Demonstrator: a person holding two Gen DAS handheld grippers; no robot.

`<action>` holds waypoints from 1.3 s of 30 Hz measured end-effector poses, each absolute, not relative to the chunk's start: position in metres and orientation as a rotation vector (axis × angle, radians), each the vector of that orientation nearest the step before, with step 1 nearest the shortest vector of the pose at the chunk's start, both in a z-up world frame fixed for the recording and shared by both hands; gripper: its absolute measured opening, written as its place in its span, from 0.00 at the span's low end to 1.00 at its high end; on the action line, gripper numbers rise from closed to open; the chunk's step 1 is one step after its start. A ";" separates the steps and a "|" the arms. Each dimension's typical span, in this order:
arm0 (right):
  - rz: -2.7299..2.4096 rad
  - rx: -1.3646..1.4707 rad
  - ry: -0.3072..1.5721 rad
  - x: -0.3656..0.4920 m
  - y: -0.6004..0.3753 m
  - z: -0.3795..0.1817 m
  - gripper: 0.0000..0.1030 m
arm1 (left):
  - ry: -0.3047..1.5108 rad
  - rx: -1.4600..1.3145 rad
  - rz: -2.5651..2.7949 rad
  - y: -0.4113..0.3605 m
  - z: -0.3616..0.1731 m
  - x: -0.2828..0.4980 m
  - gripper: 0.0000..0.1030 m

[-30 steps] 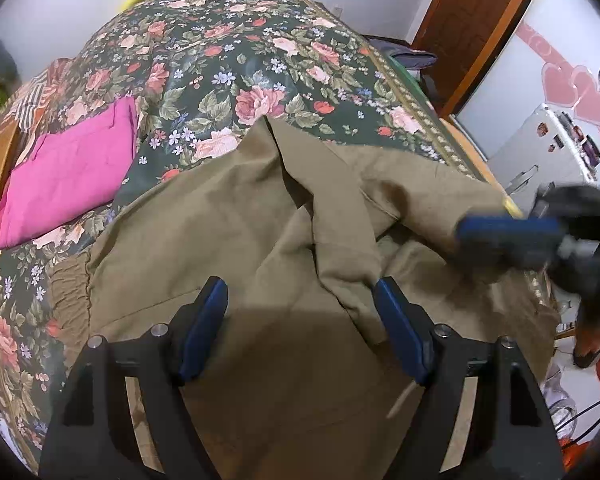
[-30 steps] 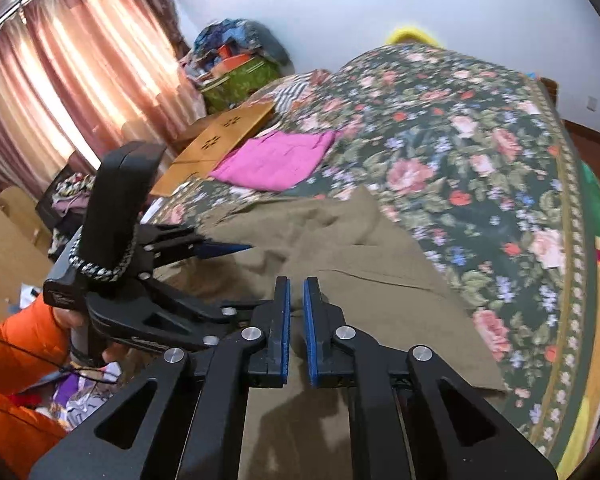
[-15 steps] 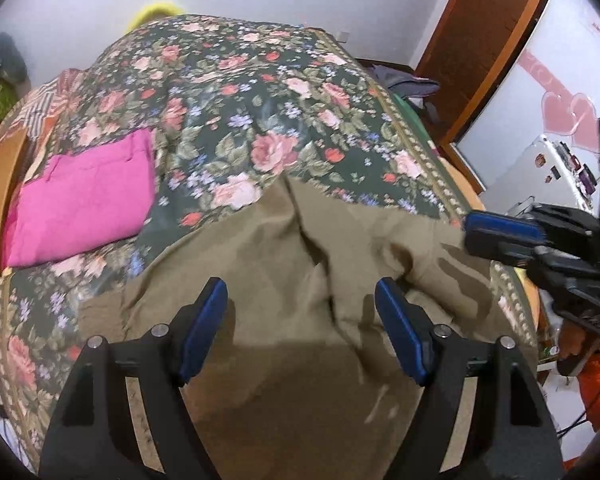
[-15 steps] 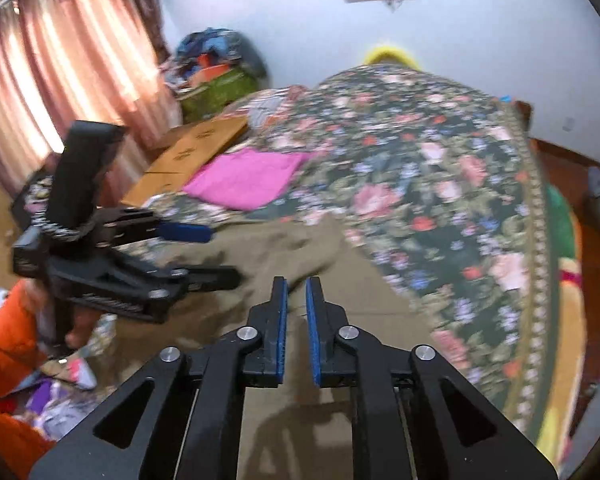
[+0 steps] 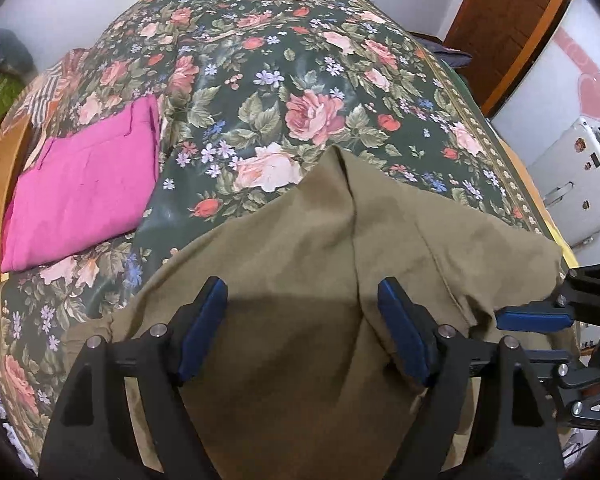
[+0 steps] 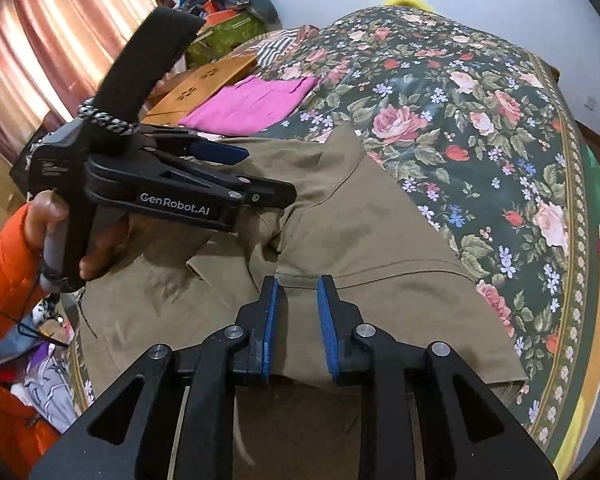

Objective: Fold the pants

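Right gripper hangs over the olive pants, its jaws just opening to a narrow gap, nothing between them. Left gripper spreads wide above the cloth, empty too. Pants lie rumpled on the flowered bedspread; a pink folded garment lies beyond.

The olive pants run under both gripper bodies and off the lower frame edges, their waistband unseen; the right gripper is cut by the left-wrist view's right edge, and the pile by the curtain is too jumbled to identify.
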State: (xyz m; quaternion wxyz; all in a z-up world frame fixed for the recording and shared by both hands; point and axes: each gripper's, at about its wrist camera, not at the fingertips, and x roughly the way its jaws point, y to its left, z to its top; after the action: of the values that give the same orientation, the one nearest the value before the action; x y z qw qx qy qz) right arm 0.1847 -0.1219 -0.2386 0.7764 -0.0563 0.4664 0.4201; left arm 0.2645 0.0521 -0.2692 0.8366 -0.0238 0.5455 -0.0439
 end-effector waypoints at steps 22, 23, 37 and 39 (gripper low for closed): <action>0.912 -0.158 1.015 0.174 -0.119 -0.237 0.23 | 1.136 -0.053 -0.171 0.036 -0.255 0.206 0.77; 0.912 -0.158 1.014 0.174 -0.119 -0.237 0.24 | 1.128 -0.045 -0.166 0.037 -0.256 0.203 0.77; 0.879 -0.206 0.992 0.161 -0.115 -0.229 0.41 | 1.025 -0.004 -0.055 0.054 -0.232 0.171 0.77; 0.869 -0.192 0.994 0.161 -0.116 -0.228 0.41 | 0.992 -0.023 -0.019 0.068 -0.219 0.161 0.77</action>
State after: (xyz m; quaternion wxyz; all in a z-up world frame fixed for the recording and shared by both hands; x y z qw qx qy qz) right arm 0.1608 -0.1164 -0.2277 0.7855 -0.0891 0.4611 0.4030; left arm 0.1606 0.0678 -0.2187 0.8795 -0.0112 0.4757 -0.0090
